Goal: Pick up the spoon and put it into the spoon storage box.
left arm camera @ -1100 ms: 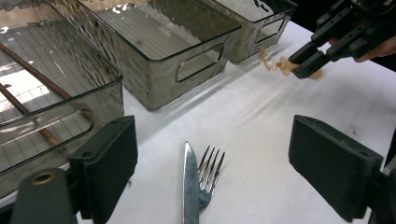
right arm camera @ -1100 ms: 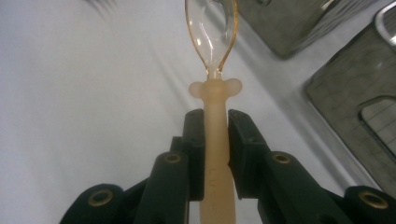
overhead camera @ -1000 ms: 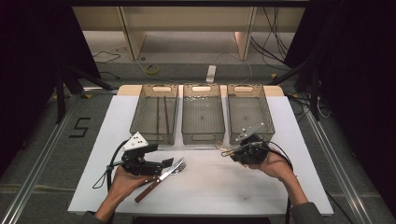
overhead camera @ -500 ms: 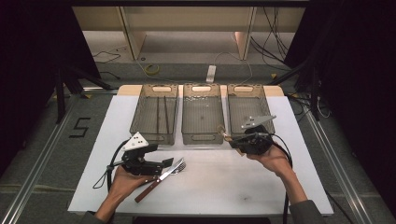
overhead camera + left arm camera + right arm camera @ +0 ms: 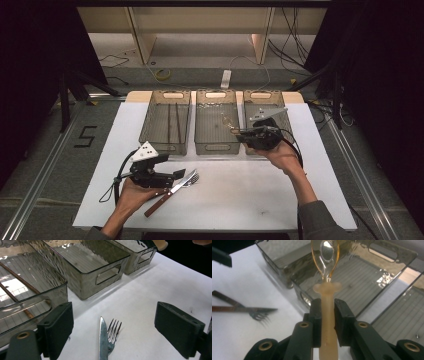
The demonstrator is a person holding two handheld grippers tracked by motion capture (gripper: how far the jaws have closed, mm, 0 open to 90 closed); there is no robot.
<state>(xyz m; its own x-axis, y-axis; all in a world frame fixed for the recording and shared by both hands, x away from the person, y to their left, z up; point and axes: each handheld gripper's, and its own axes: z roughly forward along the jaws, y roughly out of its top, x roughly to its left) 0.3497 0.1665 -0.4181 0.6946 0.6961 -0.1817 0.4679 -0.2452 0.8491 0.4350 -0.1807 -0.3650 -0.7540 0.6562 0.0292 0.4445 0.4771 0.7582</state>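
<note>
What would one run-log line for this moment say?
right gripper: shut on spoon, over middle bin | left gripper: open by knife, fork

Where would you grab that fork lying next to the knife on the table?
I'd take the fork by its handle, coming straight down with the open left gripper, jaws across the handle. It lies flat, partly tucked against the knife, so its free side, away from the blade, probably gives the cleaner approach.

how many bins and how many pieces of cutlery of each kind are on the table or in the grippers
Bins: 3
Chopsticks: 2
Knife: 1
Fork: 1
Spoon, held in the right gripper: 1
Total: 8
</note>
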